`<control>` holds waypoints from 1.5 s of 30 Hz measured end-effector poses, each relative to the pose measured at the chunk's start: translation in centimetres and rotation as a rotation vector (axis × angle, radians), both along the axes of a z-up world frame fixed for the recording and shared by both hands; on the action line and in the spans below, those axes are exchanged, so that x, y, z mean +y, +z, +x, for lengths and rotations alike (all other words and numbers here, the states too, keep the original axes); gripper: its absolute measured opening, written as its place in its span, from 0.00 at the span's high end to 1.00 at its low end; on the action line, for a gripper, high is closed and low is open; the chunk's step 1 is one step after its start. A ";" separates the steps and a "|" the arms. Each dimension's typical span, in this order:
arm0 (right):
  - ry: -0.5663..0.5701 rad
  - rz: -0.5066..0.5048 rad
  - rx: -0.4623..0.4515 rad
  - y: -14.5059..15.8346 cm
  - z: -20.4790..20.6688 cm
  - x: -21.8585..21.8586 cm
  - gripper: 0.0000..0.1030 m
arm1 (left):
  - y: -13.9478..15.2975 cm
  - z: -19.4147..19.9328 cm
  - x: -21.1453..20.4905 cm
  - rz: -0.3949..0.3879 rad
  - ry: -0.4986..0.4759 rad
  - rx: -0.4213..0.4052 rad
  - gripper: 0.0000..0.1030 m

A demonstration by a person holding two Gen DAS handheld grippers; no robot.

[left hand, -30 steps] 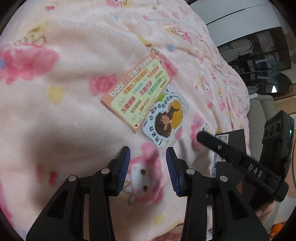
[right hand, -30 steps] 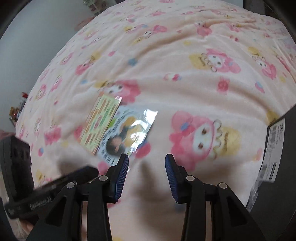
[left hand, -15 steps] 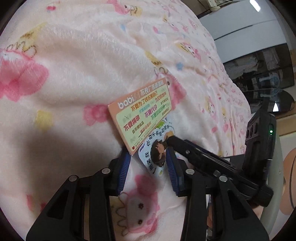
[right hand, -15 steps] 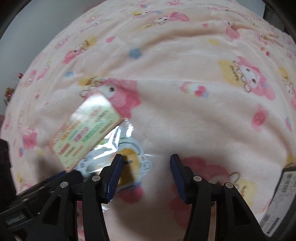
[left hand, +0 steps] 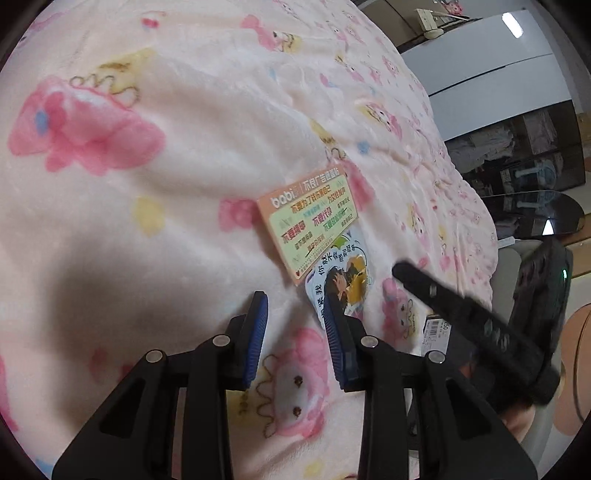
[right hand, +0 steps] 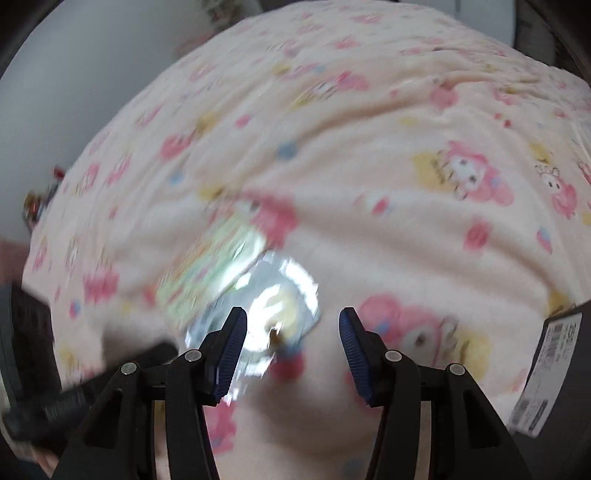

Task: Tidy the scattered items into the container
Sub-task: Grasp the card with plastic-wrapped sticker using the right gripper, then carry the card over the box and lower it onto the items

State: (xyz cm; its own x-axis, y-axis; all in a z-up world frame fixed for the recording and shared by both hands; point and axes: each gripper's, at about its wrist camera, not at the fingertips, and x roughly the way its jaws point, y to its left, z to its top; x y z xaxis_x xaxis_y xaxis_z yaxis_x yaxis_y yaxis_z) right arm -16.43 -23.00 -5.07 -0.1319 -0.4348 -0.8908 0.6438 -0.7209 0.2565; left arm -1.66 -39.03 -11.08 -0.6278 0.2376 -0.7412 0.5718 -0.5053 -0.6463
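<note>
Bed takes up nearly everything, covered by a fluffy pink blanket (left hand: 207,122) printed with pink and yellow cartoon rabbits, a bit rumpled. Past its far edge, left-wrist view: white cabinet or wall panel (left hand: 491,85) with a ceiling light (left hand: 514,27) reflected or mounted above. Below that, a dark glass-front shelf unit (left hand: 524,155), contents unclear. A curved dark glass tabletop (left hand: 535,214) sits next to it. Right-wrist view: plain grey-white wall (right hand: 74,81) behind the bed, blurred small clutter (right hand: 37,203) at its left edge.
</note>
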 end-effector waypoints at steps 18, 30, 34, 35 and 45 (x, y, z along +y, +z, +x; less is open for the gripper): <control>0.121 -0.017 -0.091 -2.2 2.2 -2.4 0.54 | -0.4 0.6 -1.1 -0.080 0.058 -0.072 0.66; 0.195 -0.186 -0.192 1.3 6.2 -0.2 0.66 | 6.9 2.3 3.9 -0.227 -0.120 0.038 0.84; 0.159 -0.186 -0.106 5.2 7.6 5.5 0.66 | 11.4 1.8 8.5 -0.239 -0.239 0.141 0.84; 0.143 -0.185 -0.092 5.7 7.7 6.6 0.66 | 12.3 1.3 9.8 -0.232 -0.278 0.167 0.84; -0.125 -0.141 0.062 12.2 5.6 26.3 0.66 | 16.0 -6.9 28.2 -0.227 -0.668 0.261 0.84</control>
